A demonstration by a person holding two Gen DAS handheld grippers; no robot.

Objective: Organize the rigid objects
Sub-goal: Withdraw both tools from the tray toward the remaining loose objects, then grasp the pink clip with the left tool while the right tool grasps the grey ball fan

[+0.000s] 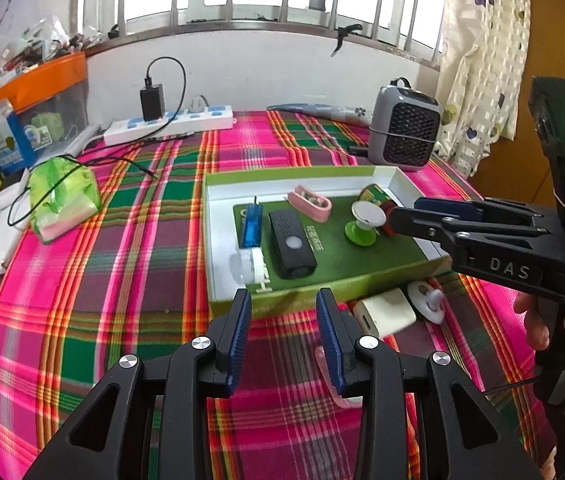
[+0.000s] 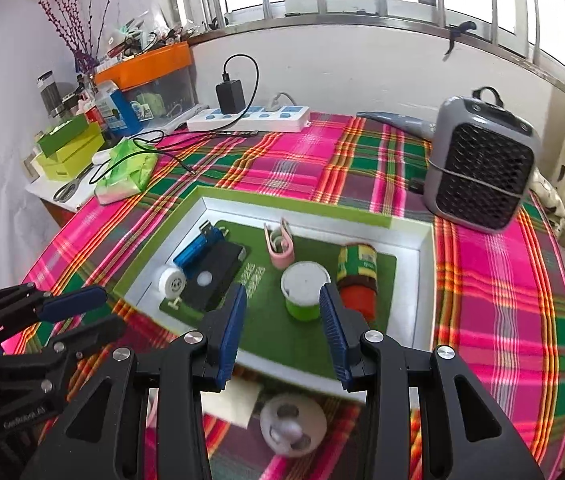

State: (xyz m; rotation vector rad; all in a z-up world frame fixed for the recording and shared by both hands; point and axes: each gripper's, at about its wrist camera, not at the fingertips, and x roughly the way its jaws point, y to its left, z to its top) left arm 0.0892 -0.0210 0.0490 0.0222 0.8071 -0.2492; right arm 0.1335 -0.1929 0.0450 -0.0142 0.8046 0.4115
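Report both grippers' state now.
Left gripper: open, nothing between its fingers.
Right gripper: open, holding nothing, above the box.

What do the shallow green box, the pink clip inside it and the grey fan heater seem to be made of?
Shallow green box: probably cardboard, matt, with thin folded walls and a white lining. Pink clip: likely plastic or silicone, smooth with a soft sheen; the look leaves it open. Grey fan heater: moulded plastic, slightly glossy shell with a black perforated grille.

A tray [image 1: 218, 240] is set on the counter [image 1: 122, 280]; a flashlight [image 1: 292, 244], clip [image 1: 309, 202] and can [image 2: 358, 276] lie inside. A charger [image 1: 384, 316] lies before it.
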